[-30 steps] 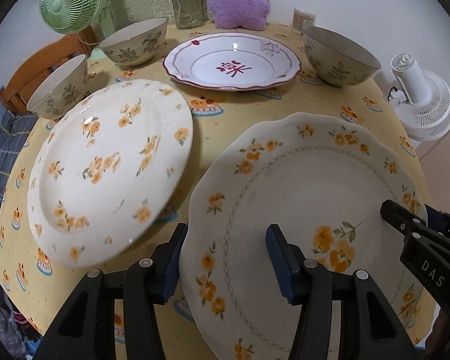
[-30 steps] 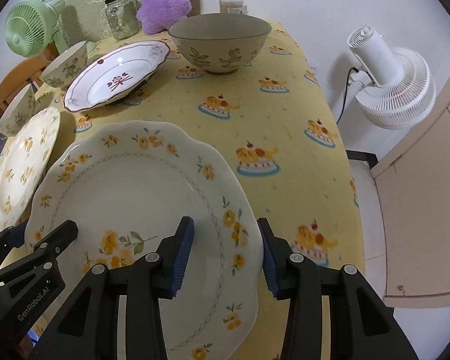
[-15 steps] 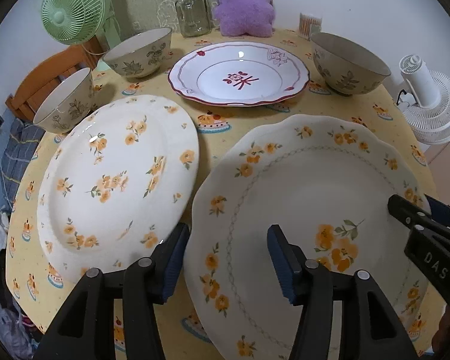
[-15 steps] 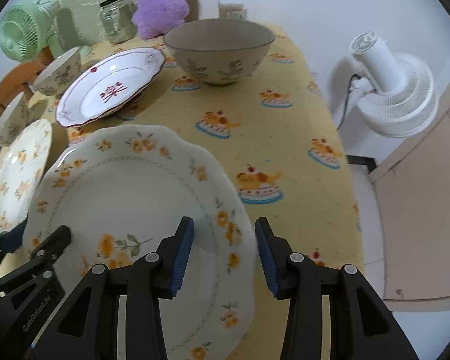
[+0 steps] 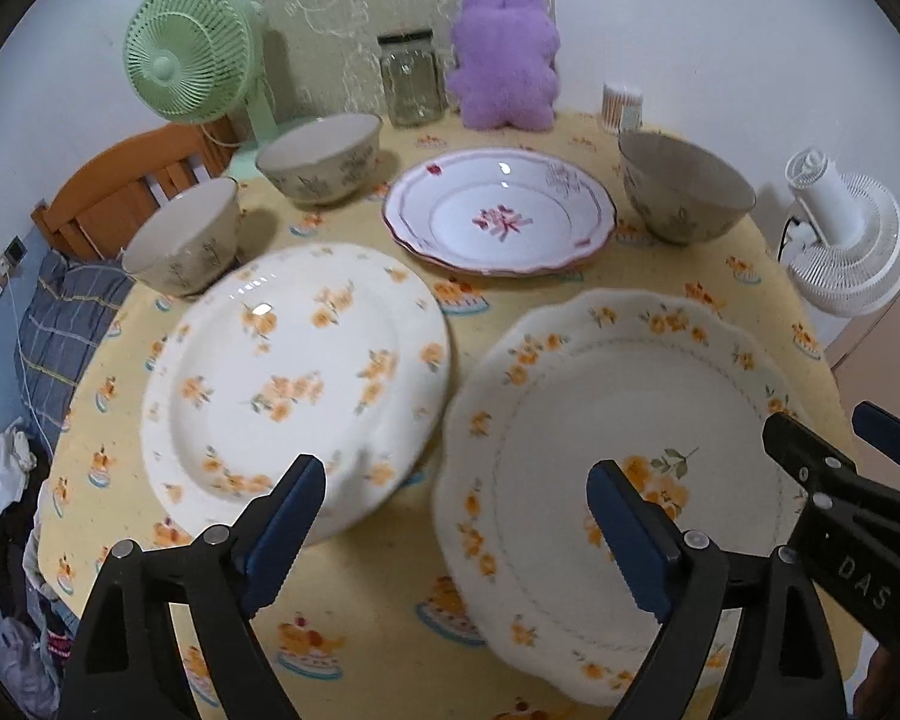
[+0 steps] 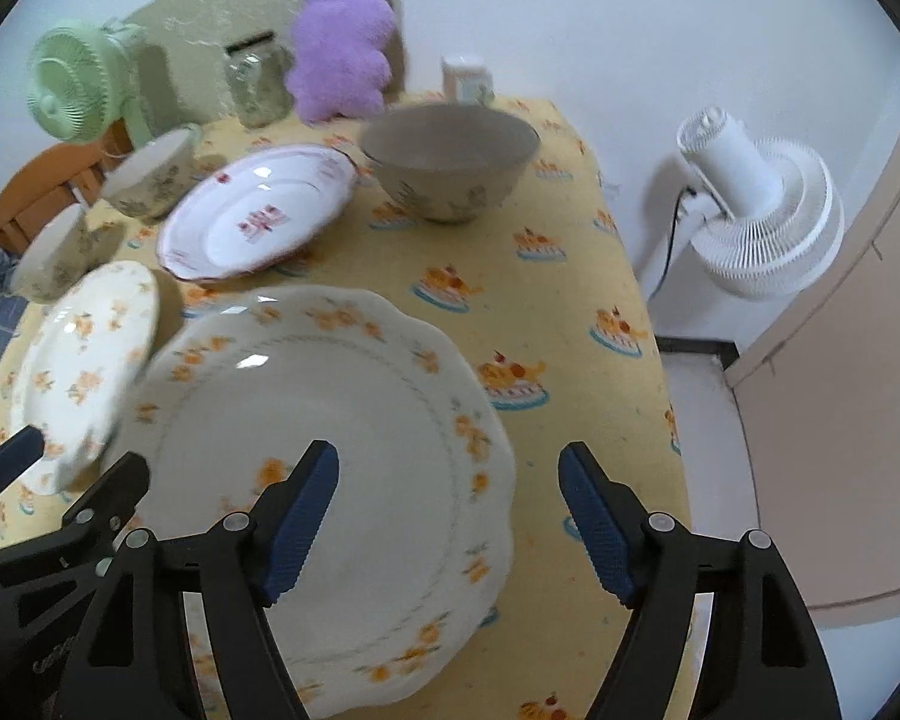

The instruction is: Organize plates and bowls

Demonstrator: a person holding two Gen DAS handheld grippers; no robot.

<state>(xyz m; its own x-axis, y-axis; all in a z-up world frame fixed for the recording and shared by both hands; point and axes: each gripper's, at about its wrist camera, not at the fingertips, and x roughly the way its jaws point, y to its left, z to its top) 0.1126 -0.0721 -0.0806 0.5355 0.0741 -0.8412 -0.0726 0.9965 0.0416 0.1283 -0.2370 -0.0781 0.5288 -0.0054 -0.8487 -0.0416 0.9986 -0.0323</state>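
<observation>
While tongs open, glossy scalloped plate (image 6: 330,450)

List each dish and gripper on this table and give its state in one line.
Left gripper: jaws opening, nothing held.
Right gripper: jaws opening, nothing held.
Scalloped orange-flowered plate: lying flat, empty.
Round orange-flowered plate: empty.
Red-rimmed white plate: empty.
Three beige floral bowls: upright, unstacked.
Glass jar: lidded.
</observation>
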